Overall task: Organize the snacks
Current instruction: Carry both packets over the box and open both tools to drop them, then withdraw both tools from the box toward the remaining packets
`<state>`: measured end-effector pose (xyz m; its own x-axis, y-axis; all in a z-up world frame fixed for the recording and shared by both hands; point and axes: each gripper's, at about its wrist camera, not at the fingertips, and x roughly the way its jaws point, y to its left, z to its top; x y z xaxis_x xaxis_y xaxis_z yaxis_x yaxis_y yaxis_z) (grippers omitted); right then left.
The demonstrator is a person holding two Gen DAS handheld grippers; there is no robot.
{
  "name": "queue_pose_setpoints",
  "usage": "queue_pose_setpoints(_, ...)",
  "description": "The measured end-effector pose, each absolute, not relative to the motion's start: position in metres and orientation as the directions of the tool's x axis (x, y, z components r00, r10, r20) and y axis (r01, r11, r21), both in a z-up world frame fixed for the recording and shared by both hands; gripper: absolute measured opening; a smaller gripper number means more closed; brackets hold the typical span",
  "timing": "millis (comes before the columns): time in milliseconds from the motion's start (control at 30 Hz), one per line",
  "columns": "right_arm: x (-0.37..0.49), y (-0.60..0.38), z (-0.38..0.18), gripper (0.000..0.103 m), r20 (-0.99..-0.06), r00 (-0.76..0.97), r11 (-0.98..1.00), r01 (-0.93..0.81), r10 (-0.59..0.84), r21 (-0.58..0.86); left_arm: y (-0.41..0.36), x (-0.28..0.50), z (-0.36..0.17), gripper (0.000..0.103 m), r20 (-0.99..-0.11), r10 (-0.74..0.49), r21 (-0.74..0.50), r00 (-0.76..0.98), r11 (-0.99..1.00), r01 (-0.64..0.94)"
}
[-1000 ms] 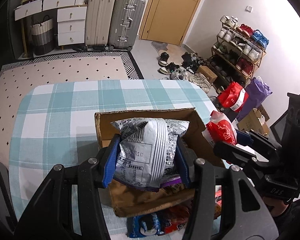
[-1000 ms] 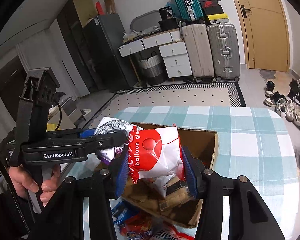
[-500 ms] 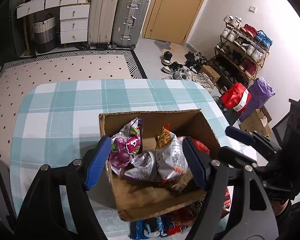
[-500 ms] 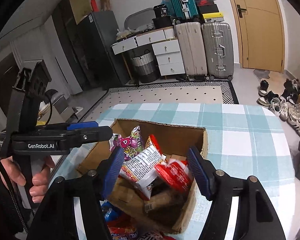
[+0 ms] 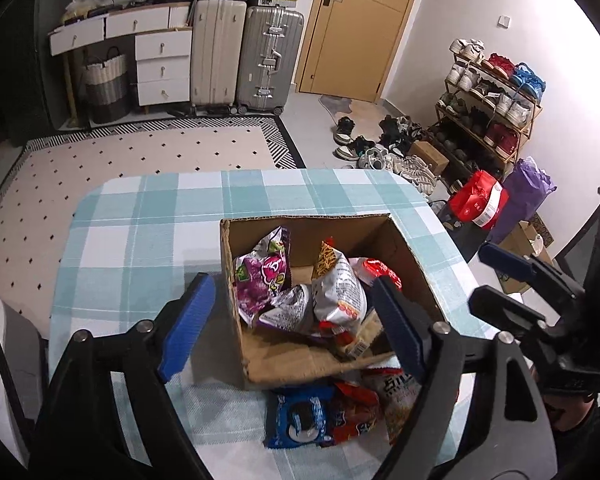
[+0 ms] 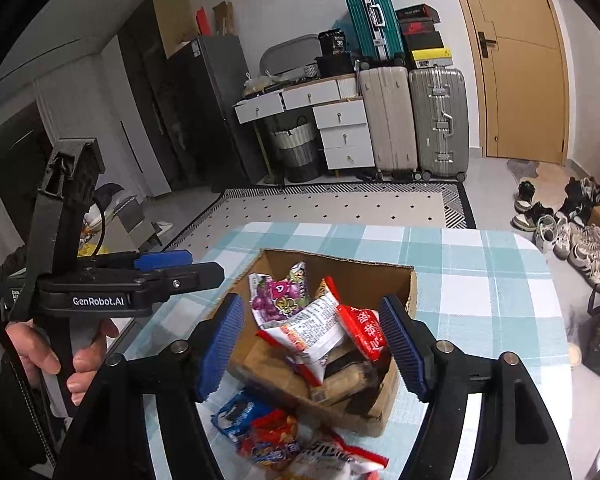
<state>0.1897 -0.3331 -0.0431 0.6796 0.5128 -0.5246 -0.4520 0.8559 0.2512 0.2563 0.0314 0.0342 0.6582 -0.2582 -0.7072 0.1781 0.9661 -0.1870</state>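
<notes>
Left gripper (image 5: 288, 328) above near-left box corner, jaws opening, nothing between. Cardboard box (image 5: 300, 364) mid-worktop (image 5: 140, 240), open top up for drop-ins. Purple bag (image 5: 260, 276) propped on left wall, long axis tilted upward; white bag (image 5: 340, 288) beside. Right gripper (image 6: 312, 344) jaws opening, empty. Oreo pack (image 5: 300, 420) waits near side, flat.

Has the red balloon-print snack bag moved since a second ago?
Yes. The red snack bag dropped from the right gripper's fingers into the cardboard box.

Two suitcases (image 5: 244, 52) beside a wooden door (image 5: 356, 28), dotted rug (image 5: 140, 156), shoe rack (image 5: 488, 104) by white wall.
</notes>
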Motion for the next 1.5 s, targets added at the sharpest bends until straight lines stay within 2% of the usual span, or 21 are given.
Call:
queue_pose_setpoints(67, 0.180, -0.334, -0.037, 0.082, -0.512, 0.686, 0.854, -0.457, 0.516, 0.248, 0.032, 0.246, 0.039, 0.081, -0.704, -0.245, -0.176, 0.667, 0.969, 0.171)
queue_pose_setpoints(700, 0.097, -0.352, -0.014, 0.091, -0.466, 0.727, 0.861, -0.460, 0.505, 0.216, 0.012, 0.155, 0.053, 0.089, -0.672, -0.223, -0.142, 0.706, 0.975, 0.173)
queue_pose_setpoints(800, 0.084, -0.357, -0.016, 0.092, -0.463, 0.731, 0.864, -0.455, 0.501, 0.215, 0.011, 0.145, 0.051, 0.096, -0.670, -0.223, -0.146, 0.708, 0.975, 0.169)
queue_pose_setpoints(833, 0.079, -0.359, -0.016, 0.092, -0.462, 0.734, 0.865, -0.453, 0.499, 0.215, 0.011, 0.141, 0.050, 0.099, -0.669, -0.219, -0.146, 0.710, 0.976, 0.164)
queue_pose_setpoints(1133, 0.046, -0.377, -0.030, 0.094, -0.469, 0.742, 0.877, -0.426, 0.479, 0.222, 0.010, 0.106, 0.036, 0.102, -0.638, -0.223, -0.167, 0.737, 0.974, 0.150)
queue_pose_setpoints(1500, 0.022, -0.397, -0.068, 0.094, -0.515, 0.729, 0.893, -0.374, 0.451, 0.252, 0.004, 0.094, -0.009, 0.102, -0.687, -0.214, -0.171, 0.694, 0.976, 0.132)
